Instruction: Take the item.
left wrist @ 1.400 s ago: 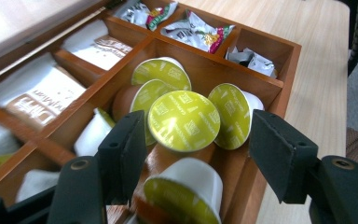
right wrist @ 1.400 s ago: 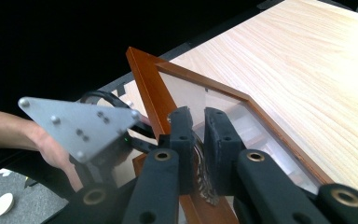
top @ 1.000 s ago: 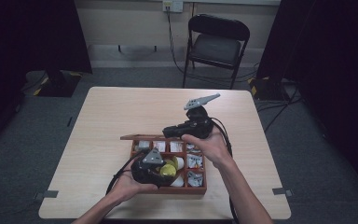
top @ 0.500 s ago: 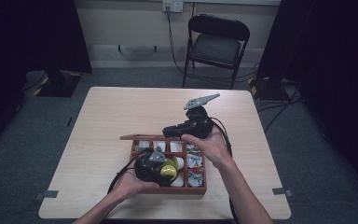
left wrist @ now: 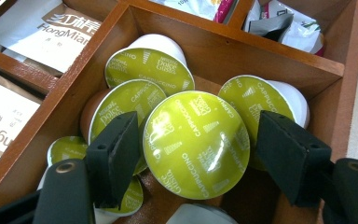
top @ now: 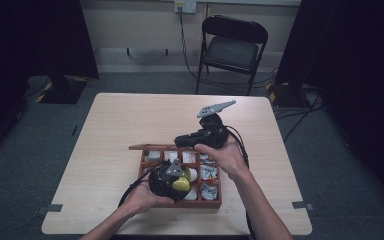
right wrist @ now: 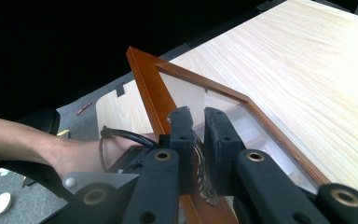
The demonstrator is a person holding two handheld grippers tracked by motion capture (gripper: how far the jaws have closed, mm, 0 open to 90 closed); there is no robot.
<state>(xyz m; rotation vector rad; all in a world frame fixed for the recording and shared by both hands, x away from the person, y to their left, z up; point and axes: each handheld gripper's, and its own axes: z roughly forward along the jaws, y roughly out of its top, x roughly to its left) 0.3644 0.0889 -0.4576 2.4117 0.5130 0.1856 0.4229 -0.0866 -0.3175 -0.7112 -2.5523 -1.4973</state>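
Note:
A green-topped coffee capsule lies on several others in a compartment of the wooden box. My left gripper straddles it. Its jaws have just been opening, and a gap shows between the right pad and the capsule, so it is open. From above, the left gripper hangs over the box's front middle. My right gripper is shut on the wooden frame of the glass lid and holds it raised. In the high view the right gripper sits at the box's far edge by the lid.
White sachets fill the neighbouring compartments, and more packets lie on the right side. The box stands near the front of a pale wooden table. A folding chair stands beyond the table. The person's left forearm reaches under the lid.
The left hand has edged slightly to the right over the box. The right hand and the raised lid have stayed where they were.

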